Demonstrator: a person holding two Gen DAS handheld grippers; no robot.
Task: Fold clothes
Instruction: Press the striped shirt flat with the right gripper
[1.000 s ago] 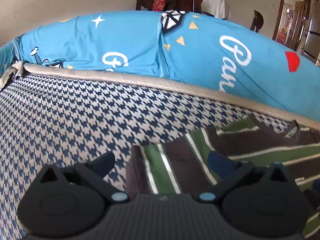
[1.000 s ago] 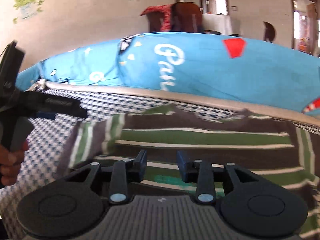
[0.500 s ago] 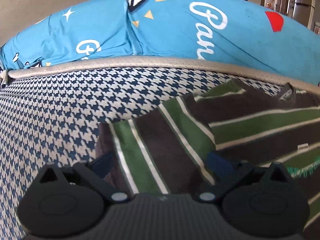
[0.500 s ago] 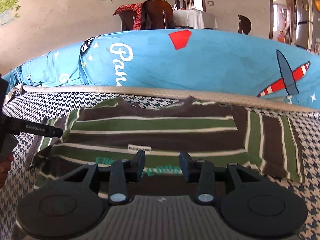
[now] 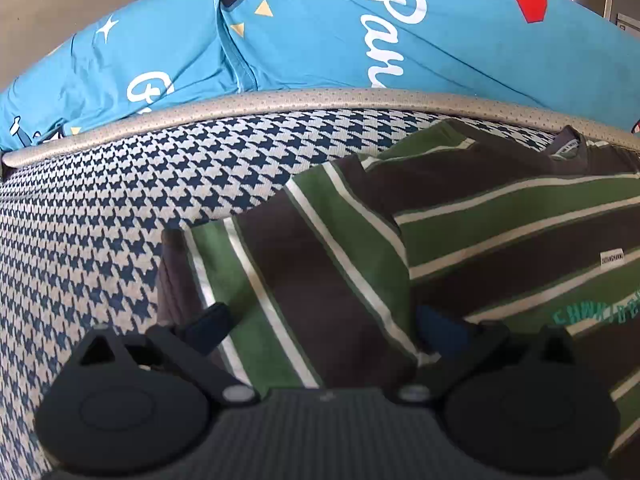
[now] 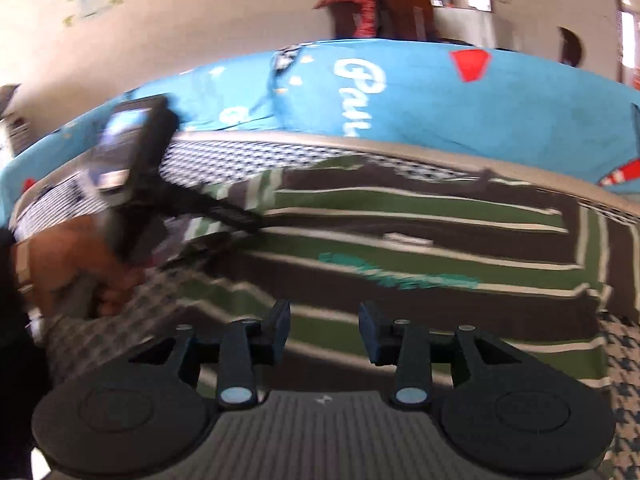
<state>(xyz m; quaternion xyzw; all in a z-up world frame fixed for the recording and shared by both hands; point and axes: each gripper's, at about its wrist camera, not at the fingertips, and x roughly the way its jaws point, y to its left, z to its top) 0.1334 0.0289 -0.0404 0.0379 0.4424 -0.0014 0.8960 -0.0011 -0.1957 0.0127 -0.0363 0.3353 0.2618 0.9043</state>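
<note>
Left wrist view.
- Left tool: two dark fingers spread wide apart, one on each side of a sleeve, low over the cloth; nothing clamped between them.
- Striped shirt: brown, green and white bands, lying flat on the houndstooth cover. Its sleeve runs toward the camera between the fingers, the cuff end near the left finger. A small white label and teal lettering show on the body of the garment; the collar lies toward the far edge.
- Beige piped edge borders the houndstooth cover; beyond it, a blue printed pillow with white script and a red patch.

Right wrist view (blurred).
- Right tool: fingers parted with a clear gap, hovering over the lower part of the shirt, gripping nothing.
- Shirt spread across the cover, sleeve at right folded over the body.
- Left tool, seen from the side at left, held in a bare hand, its tip down at the shirt's left sleeve.
- Background: pale wall, dark chairs draped with red cloth.
</note>
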